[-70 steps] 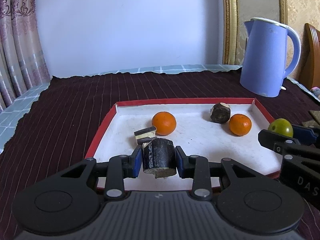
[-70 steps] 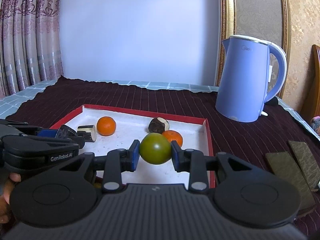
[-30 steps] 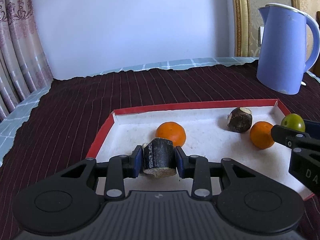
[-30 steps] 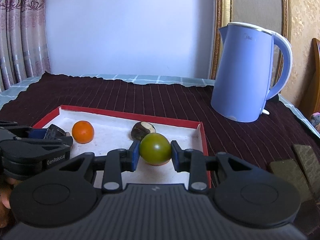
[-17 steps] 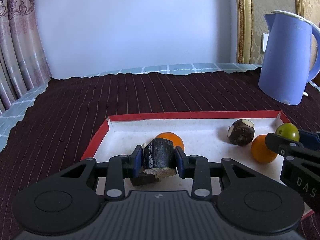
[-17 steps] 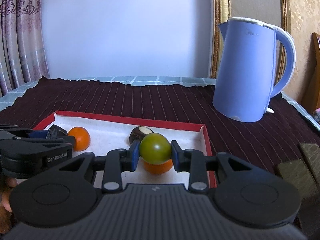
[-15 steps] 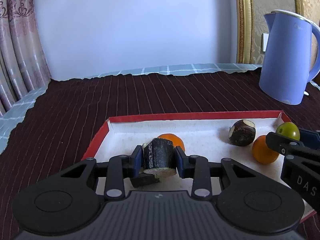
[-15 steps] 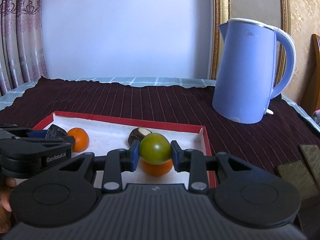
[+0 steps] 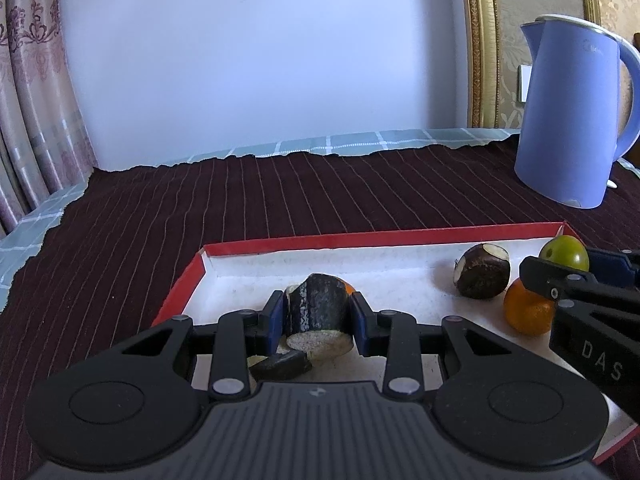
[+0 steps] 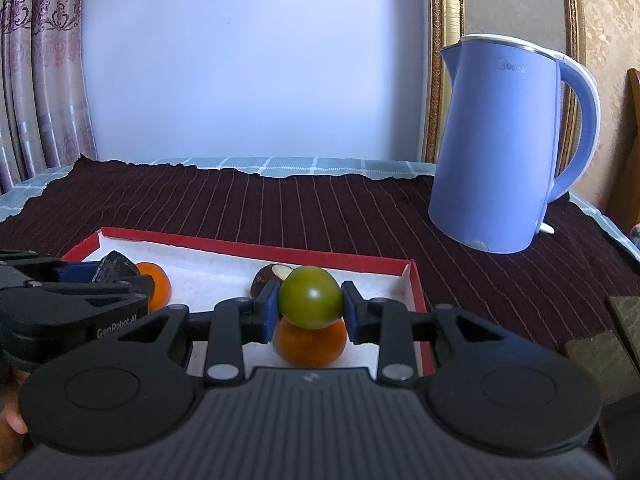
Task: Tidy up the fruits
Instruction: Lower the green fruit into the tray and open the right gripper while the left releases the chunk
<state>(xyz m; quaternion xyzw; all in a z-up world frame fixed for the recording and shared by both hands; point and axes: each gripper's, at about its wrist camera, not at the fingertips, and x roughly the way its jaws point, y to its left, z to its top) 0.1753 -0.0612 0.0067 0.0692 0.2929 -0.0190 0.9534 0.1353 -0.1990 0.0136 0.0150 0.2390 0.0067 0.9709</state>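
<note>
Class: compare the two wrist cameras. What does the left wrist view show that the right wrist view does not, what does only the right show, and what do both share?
Only the left wrist view shows the small dark piece lying under the left gripper. Only the right wrist view shows the flat olive slabs on the cloth. Both show the red-rimmed tray, blue kettle, green fruit in the right gripper, and dark sugarcane chunk.

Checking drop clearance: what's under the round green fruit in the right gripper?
An orange tangerine sits below the green fruit on the red-rimmed white tray. Its top is covered; contact unclear.
</note>
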